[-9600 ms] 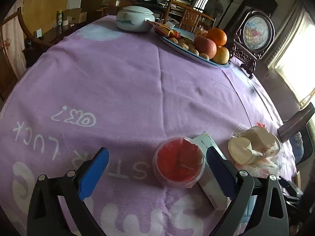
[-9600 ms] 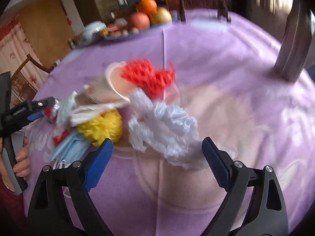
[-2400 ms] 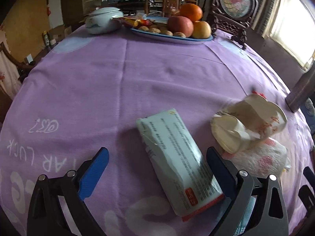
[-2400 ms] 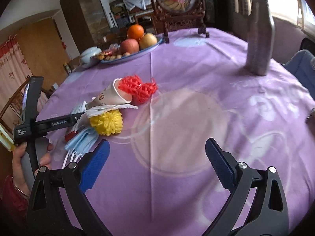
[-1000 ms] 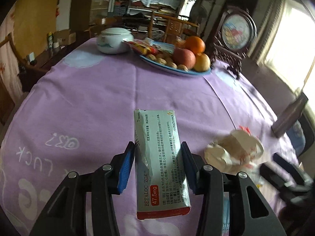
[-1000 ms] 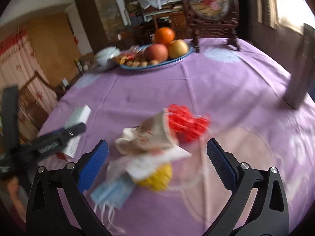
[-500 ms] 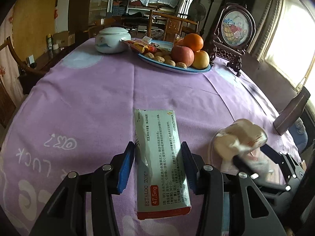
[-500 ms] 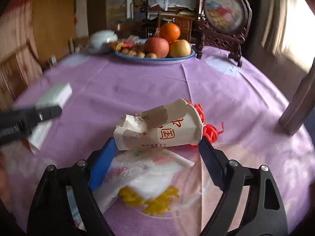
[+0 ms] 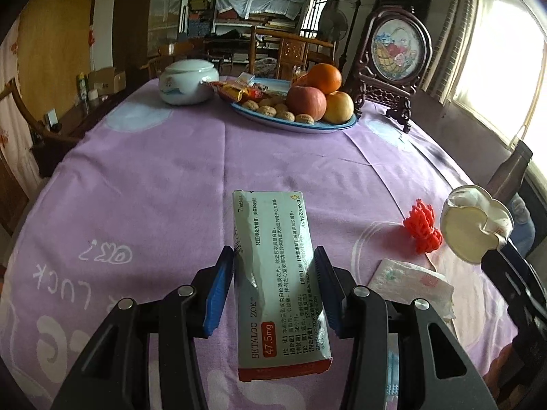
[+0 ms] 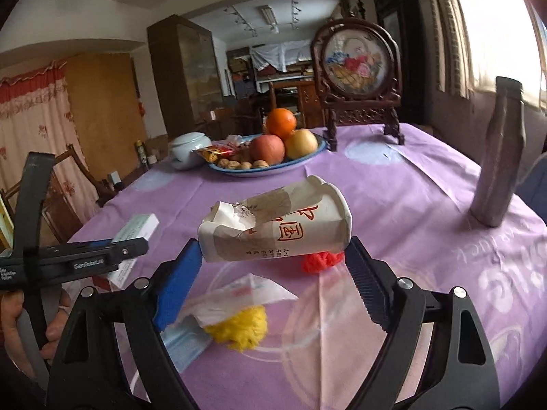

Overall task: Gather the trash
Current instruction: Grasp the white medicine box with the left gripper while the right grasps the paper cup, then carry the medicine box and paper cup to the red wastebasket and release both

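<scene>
My left gripper (image 9: 273, 287) is shut on a white and red medicine box (image 9: 278, 273) and holds it above the purple tablecloth (image 9: 154, 177). My right gripper (image 10: 270, 276) is shut on a crushed paper cup (image 10: 277, 227), lifted off the table; the cup also shows at the right of the left wrist view (image 9: 473, 227). On the table lie a red mesh ball (image 10: 323, 261), a yellow mesh ball (image 10: 241, 326), a tissue packet (image 10: 246, 290) and a blue face mask (image 10: 186, 340). The left gripper and its box show in the right wrist view (image 10: 135, 230).
A blue plate of fruit and nuts (image 9: 297, 109), a white lidded jar (image 9: 188, 82) and a carved framed screen (image 9: 396, 61) stand at the table's far side. A tall grey bottle (image 10: 499, 157) stands at the right. Chairs ring the table.
The right gripper has closed on the paper cup and lifted it, uncovering the red mesh ball and the tissue packet. The left gripper still holds the medicine box.
</scene>
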Demonstrator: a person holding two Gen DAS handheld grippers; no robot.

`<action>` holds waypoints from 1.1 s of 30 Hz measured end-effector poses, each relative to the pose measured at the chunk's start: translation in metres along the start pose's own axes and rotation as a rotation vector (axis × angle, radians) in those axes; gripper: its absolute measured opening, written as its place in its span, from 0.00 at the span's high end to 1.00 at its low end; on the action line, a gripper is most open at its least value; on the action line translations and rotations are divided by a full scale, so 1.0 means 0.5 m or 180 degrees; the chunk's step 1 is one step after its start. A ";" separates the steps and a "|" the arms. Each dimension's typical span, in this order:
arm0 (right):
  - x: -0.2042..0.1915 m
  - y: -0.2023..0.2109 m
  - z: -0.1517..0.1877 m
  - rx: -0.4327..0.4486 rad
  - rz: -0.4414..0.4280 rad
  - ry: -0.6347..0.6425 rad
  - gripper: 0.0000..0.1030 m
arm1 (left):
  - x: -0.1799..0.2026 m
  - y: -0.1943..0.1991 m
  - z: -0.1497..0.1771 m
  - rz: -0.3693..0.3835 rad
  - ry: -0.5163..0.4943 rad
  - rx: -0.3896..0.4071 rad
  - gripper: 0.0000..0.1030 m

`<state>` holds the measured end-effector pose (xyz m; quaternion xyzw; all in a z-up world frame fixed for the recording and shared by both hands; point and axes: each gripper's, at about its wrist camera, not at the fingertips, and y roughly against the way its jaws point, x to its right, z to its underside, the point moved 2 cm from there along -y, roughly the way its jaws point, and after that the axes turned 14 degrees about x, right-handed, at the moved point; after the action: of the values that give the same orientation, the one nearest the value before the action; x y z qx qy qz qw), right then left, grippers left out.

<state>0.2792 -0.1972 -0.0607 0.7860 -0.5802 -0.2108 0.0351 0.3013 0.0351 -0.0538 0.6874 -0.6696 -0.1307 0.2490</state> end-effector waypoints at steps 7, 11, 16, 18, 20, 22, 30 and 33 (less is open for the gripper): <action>0.050 0.030 -0.016 0.0123 0.0107 -0.0346 0.20 | 0.021 0.020 0.005 0.0130 -0.0043 0.0057 0.54; 0.093 0.108 -0.016 0.0336 0.0074 -0.0853 0.20 | 0.042 0.048 0.011 0.0095 -0.0199 0.0209 0.54; 0.124 0.226 -0.005 0.0351 0.0212 -0.0913 0.20 | 0.086 0.106 0.042 0.0248 -0.0300 0.0330 0.54; 0.132 0.269 0.000 0.0358 0.0274 -0.0841 0.20 | 0.107 0.133 0.061 0.0383 -0.0288 0.0351 0.54; 0.146 0.325 0.006 0.0397 0.0375 -0.0760 0.20 | 0.138 0.163 0.085 0.0469 -0.0331 0.0392 0.54; 0.165 0.383 0.015 0.0445 0.0493 -0.0716 0.20 | 0.183 0.198 0.106 0.0571 -0.0431 0.0440 0.54; 0.246 0.566 0.071 0.0517 0.0838 -0.0713 0.20 | 0.361 0.305 0.165 0.1110 -0.0685 0.0488 0.54; 0.282 0.630 0.096 0.0534 0.1036 -0.0677 0.20 | 0.431 0.336 0.199 0.1260 -0.0845 0.0490 0.54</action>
<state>0.0125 -0.4208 -0.0508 0.6554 -0.7154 -0.2350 -0.0583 0.1215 -0.1905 -0.0175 0.5366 -0.8261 -0.1171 0.1265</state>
